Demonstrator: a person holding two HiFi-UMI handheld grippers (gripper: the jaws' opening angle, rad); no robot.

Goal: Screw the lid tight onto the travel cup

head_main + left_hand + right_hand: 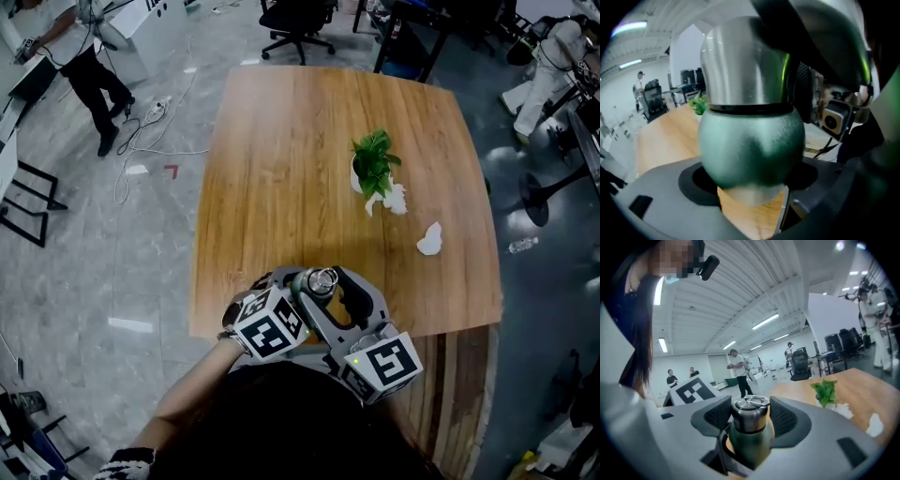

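Brushed-steel lid (pixel 750 414), ring on top, sits on the matte green travel cup (pixel 750 145). Cup is held upright over the near edge of the wooden counter (pixel 281 169), long axis roughly vertical. Left tool (pixel 750 185) is clamped around the rounded, finely grained green body. Right tool (pixel 751 423) has its ribbed pads pressed to either side of the lid, just above the left one. Judging from this, the twist comes from the right about that vertical axis. Potted plant (pixel 373 164) stands well apart, far right.
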